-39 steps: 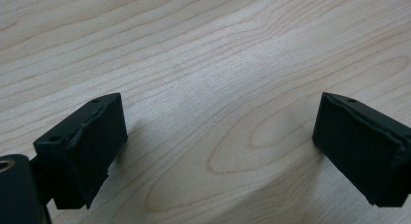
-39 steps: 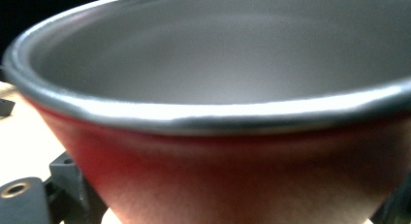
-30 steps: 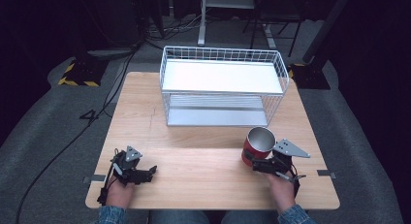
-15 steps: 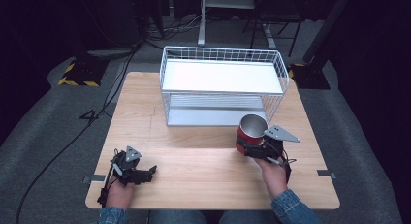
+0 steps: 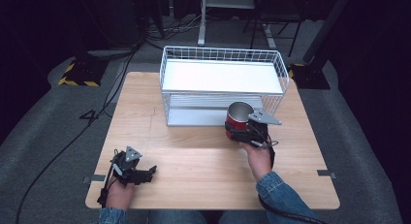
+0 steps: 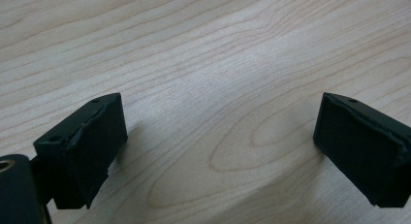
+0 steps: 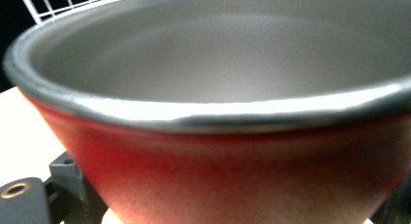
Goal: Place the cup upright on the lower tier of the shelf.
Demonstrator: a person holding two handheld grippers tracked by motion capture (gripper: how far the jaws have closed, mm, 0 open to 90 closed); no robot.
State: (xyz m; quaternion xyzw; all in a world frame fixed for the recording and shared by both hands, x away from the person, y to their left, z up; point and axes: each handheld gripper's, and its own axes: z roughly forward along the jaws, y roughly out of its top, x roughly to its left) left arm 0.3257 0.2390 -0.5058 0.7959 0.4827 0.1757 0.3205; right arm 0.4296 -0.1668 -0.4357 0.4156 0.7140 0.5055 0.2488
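Observation:
A red cup [image 5: 237,116] with a grey metal inside hangs above the table, held upright in my right gripper [image 5: 241,131], which is shut on its lower body. It is just in front of the white wire basket [image 5: 169,64], near that basket's right front corner. In the right gripper view the cup [image 7: 208,151] looms very close, with basket wire behind it. My left gripper [image 5: 145,174] rests open near the table's front left, nothing between its jaws. In the left gripper view both pads [image 6: 85,146] stand wide apart over bare wood.
The wooden table [image 5: 145,107] carries the two-tier wire basket at its back middle, with a white upper shelf [image 5: 220,76] and a lower shelf beneath. Cables and yellow-black striped blocks [image 5: 77,73] lie on the dark floor beyond.
My right gripper has lifted the red cup and carried it forward and left, from the table's right side toward the basket front. The left gripper has stayed put.

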